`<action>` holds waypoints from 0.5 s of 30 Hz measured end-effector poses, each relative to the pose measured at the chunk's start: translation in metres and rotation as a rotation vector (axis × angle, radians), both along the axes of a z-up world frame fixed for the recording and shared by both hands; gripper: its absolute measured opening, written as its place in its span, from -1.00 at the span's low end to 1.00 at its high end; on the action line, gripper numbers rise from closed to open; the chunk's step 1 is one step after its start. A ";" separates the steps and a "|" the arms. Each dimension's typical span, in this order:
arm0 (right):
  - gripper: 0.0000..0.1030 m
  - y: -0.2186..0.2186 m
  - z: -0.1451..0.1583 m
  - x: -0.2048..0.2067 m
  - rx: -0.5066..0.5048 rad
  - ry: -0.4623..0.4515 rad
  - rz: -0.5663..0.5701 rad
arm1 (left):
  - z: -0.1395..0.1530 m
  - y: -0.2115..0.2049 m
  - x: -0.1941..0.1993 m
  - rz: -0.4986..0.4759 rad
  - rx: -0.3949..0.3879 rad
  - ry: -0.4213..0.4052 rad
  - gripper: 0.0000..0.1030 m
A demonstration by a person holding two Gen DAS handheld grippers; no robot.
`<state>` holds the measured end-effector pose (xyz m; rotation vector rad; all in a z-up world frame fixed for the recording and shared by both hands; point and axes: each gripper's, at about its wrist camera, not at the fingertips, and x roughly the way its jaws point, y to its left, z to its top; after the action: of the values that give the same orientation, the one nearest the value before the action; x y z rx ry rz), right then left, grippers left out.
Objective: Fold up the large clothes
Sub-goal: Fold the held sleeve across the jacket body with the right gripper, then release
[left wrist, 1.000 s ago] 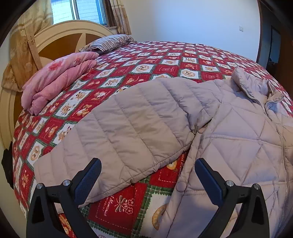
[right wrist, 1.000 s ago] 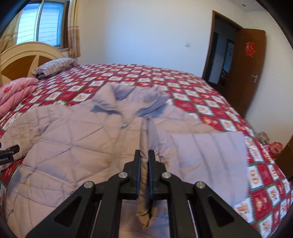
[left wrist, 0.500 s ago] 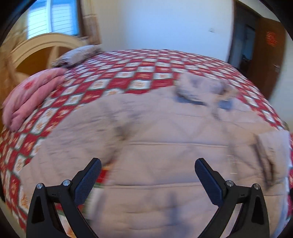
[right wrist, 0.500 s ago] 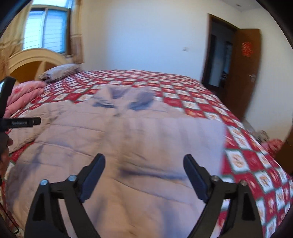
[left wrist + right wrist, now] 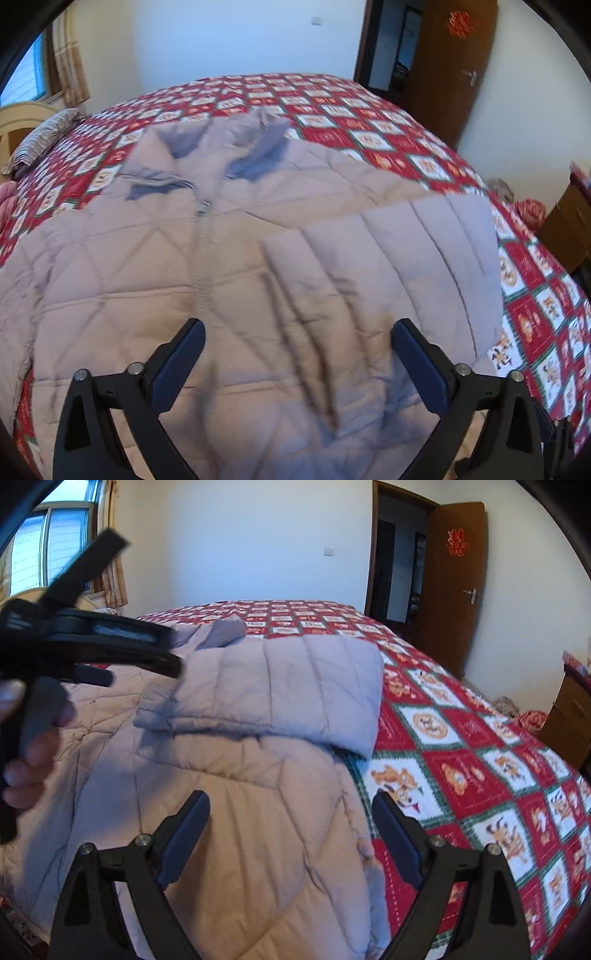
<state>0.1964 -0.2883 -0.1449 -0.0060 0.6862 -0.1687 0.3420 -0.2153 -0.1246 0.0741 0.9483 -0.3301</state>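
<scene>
A large beige quilted jacket (image 5: 155, 280) lies front up on the bed, zipper (image 5: 202, 236) closed, collar toward the far side. Its right sleeve (image 5: 391, 258) is folded across the chest; the same sleeve shows in the right wrist view (image 5: 288, 686). My left gripper (image 5: 299, 350) is open and empty above the jacket's lower front. My right gripper (image 5: 291, 819) is open and empty over the jacket's right edge (image 5: 351, 812). The left gripper's body and the hand holding it show in the right wrist view (image 5: 74, 650).
The bed has a red, white and green patterned quilt (image 5: 461, 746). A striped pillow (image 5: 40, 136) and headboard are at the far left. A brown door (image 5: 454, 587) stands open at the right, with a wooden cabinet (image 5: 569, 720) beside the bed.
The right gripper opened and let go of the sleeve, which now lies folded over the chest. Both grippers swung to the right. The left gripper left the other sleeve.
</scene>
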 end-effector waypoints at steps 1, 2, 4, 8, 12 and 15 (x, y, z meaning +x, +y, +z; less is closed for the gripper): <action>0.78 -0.004 -0.003 -0.004 0.005 -0.001 -0.003 | -0.005 -0.003 0.001 -0.016 -0.011 0.015 0.21; 0.78 -0.007 -0.005 -0.006 0.010 -0.003 -0.006 | -0.010 -0.006 0.002 -0.044 -0.033 0.047 -0.31; 0.78 -0.011 -0.010 -0.007 0.017 0.003 -0.014 | -0.011 -0.007 -0.001 -0.052 -0.035 0.050 -0.48; 0.78 -0.022 -0.021 -0.007 0.041 0.016 -0.036 | 0.004 0.006 -0.007 -0.069 -0.028 -0.024 -0.71; 0.81 -0.025 -0.026 -0.007 0.065 0.016 -0.050 | 0.025 0.034 -0.004 -0.032 -0.017 -0.102 -0.77; 0.82 -0.024 -0.029 -0.007 0.063 0.020 -0.052 | 0.038 0.062 0.001 0.016 -0.015 -0.145 -0.81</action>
<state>0.1897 -0.3125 -0.1739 0.0706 0.7112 -0.1966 0.3433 -0.1531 -0.0865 0.0757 0.8026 -0.3128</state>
